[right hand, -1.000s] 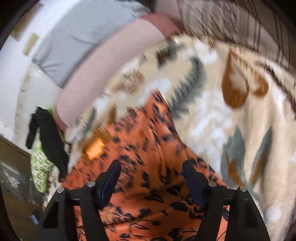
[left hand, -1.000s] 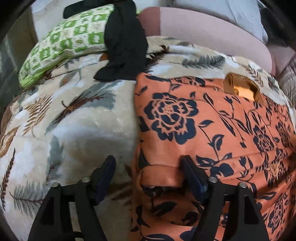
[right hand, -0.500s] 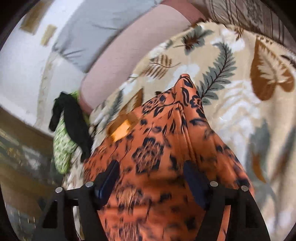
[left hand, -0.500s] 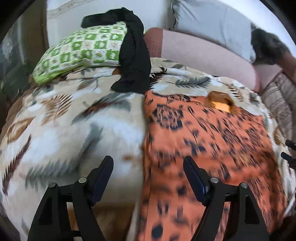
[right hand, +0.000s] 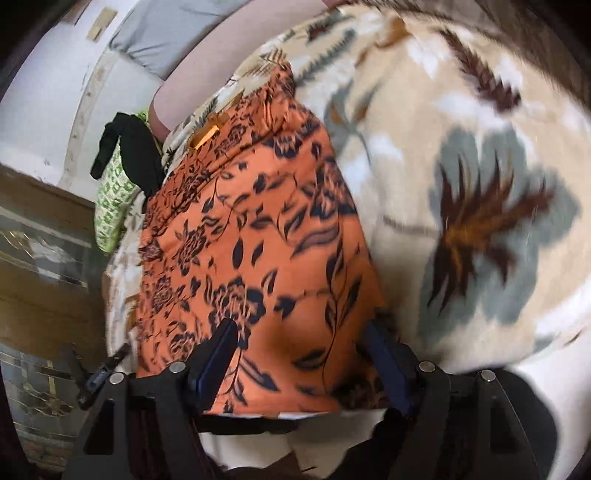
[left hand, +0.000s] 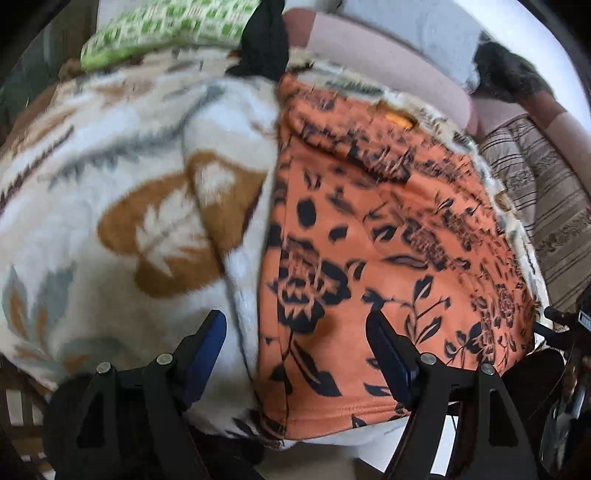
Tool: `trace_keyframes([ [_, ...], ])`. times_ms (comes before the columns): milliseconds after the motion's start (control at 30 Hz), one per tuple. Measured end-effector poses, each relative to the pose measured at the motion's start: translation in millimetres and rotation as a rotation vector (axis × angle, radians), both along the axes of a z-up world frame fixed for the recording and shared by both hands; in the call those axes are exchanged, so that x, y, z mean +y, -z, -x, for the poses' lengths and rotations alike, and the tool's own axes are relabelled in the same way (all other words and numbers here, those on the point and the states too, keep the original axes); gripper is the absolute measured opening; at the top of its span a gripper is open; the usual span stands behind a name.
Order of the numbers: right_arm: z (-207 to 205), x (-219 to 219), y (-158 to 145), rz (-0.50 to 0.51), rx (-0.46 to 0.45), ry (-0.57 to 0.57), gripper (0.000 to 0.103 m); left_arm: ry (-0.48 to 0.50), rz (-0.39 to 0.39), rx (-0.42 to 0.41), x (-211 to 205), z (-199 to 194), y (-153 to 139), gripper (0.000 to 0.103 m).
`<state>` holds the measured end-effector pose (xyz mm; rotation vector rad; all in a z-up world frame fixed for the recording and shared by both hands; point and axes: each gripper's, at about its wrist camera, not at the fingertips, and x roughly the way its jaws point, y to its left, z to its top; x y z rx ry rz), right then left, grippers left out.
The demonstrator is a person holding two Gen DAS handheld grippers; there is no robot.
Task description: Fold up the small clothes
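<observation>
An orange flowered garment (left hand: 388, 229) lay flat on the leaf-print blanket (left hand: 129, 192), filling the centre and lower right of the left view. The left claw (left hand: 295, 354) stood wide open over its lower left edge, holding nothing. The right claw (right hand: 299, 358) was also wide open above the cloth, empty. A black cloth (left hand: 264, 40) lay at the top, against a green pillow (left hand: 166, 29).

Bed under a leaf-print blanket (left hand: 122, 155); on it, orange flowered garment (left hand: 369, 240) spread flat, green checked pillow (left hand: 166, 26), black cloth (left hand: 264, 40)
</observation>
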<state>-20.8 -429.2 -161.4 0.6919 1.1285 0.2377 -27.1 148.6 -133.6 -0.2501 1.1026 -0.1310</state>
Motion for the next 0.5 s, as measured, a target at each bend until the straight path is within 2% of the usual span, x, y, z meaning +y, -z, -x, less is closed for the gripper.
trace_keyframes([
  [67, 2, -1, 5, 0.036, 0.012, 0.021, 0.075, -0.004, -0.001, 0.028, -3, 0, 9, 0.078],
  [133, 5, 0, 12, 0.040, 0.034, 0.025, 0.075, -0.003, -0.011, 0.016, -6, 5, 8, 0.078],
  [200, 10, 1, 10, 0.099, 0.037, 0.037, 0.072, -0.004, -0.011, 0.012, -7, 11, 4, 0.078],
  [300, 20, 3, -19, 0.137, -0.080, 0.062, 0.074, -0.008, 0.023, -0.020, -2, 20, -2, 0.078],
  [333, 21, 1, -23, 0.169, -0.093, 0.078, 0.074, -0.010, 0.017, -0.014, -2, 21, 0, 0.078],
  [367, 19, -2, -23, 0.206, -0.082, 0.085, 0.074, -0.011, 0.013, -0.004, -3, 21, 3, 0.078],
  [400, 14, -4, -15, 0.240, -0.034, 0.077, 0.074, -0.013, 0.013, 0.010, -4, 20, 8, 0.078],
  [467, 9, -6, 4, 0.221, 0.044, 0.050, 0.074, -0.014, 0.023, 0.037, -5, 19, 14, 0.078],
  [500, 8, -3, 13, 0.197, 0.077, 0.021, 0.072, -0.013, 0.017, 0.042, -5, 20, 14, 0.073],
])
